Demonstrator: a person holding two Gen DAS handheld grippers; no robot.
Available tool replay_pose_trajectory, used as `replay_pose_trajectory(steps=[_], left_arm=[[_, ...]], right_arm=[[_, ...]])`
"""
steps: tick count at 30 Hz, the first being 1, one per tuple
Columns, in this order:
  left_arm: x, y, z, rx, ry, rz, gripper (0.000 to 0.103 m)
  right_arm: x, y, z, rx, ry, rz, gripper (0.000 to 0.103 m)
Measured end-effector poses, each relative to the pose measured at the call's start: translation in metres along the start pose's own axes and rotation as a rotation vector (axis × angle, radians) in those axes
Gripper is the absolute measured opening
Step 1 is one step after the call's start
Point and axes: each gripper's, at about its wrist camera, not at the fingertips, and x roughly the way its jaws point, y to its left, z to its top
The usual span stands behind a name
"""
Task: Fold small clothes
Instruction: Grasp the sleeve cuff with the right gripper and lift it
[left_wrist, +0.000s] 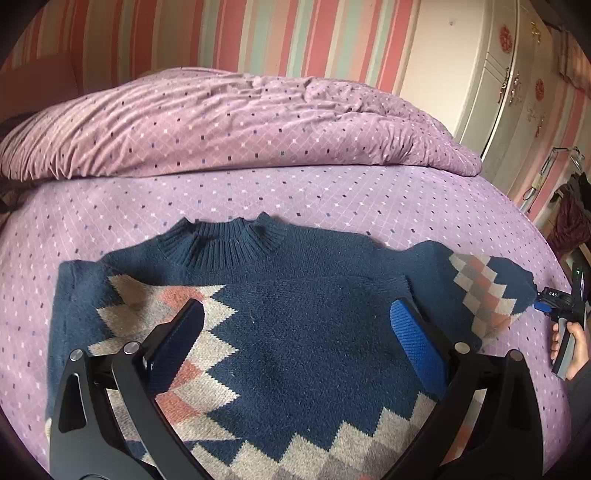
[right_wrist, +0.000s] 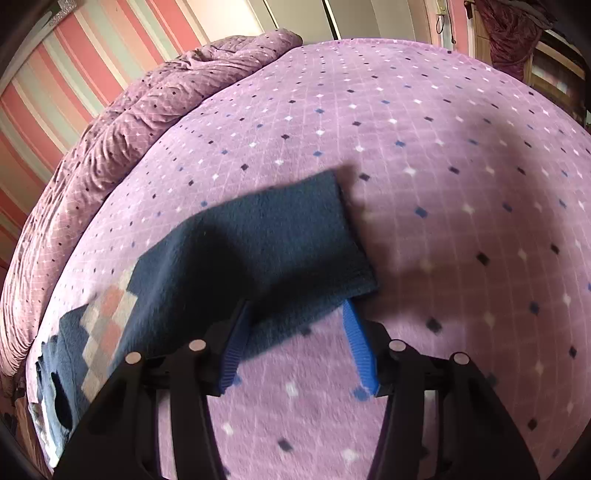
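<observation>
Our sweater (left_wrist: 295, 314) lies flat on the bed (left_wrist: 332, 192). The left hand-held gripper (left_wrist: 295, 325) hovers wide open; the right hand-held gripper (right_wrist: 295, 325) straddles the cuff (right_wrist: 295, 236), half-open, gripping nothing. Closing askew could bunch the sleeve.

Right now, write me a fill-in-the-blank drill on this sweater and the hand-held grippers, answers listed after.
1. The sweater lies on a bed cover coloured ____.
2. The right hand-held gripper is at the sweater's ____.
3. The left hand-held gripper hovers over the sweater with its jaws ____.
4. The sweater's neck points toward the bunched ____.

Answers: purple; sleeve; open; quilt
</observation>
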Motion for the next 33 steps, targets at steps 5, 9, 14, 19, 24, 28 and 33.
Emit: replay_pose_trajectory(steps=[5, 9, 14, 19, 24, 28, 33], left_arm=[[0.007, 0.001, -0.002, -0.011, 0.013, -0.008, 0.1], [0.005, 0.0, -0.005, 0.021, 0.015, 0.01, 0.1], [-0.005, 0.016, -0.002, 0.003, 0.009, 0.015, 0.1], [-0.022, 0.04, 0.0, -0.004, -0.002, 0.042, 0.1], [-0.045, 0.074, 0.0, -0.03, -0.01, 0.061, 0.1], [-0.068, 0.105, -0.002, -0.05, -0.019, 0.081, 0.1], [-0.091, 0.145, -0.006, -0.086, -0.026, 0.104, 0.1]], right_arm=[[0.008, 0.006, 0.009, -0.02, -0.025, -0.04, 0.015], [-0.001, 0.009, 0.005, -0.042, -0.055, -0.049, 0.012], [-0.034, 0.03, -0.006, -0.109, -0.129, -0.045, 0.012], [-0.093, 0.084, -0.022, -0.223, -0.23, -0.017, 0.012], [-0.14, 0.162, -0.043, -0.326, -0.295, 0.087, 0.012], [-0.172, 0.245, -0.073, -0.473, -0.32, 0.182, 0.012], [-0.179, 0.353, -0.131, -0.626, -0.217, 0.307, 0.012]])
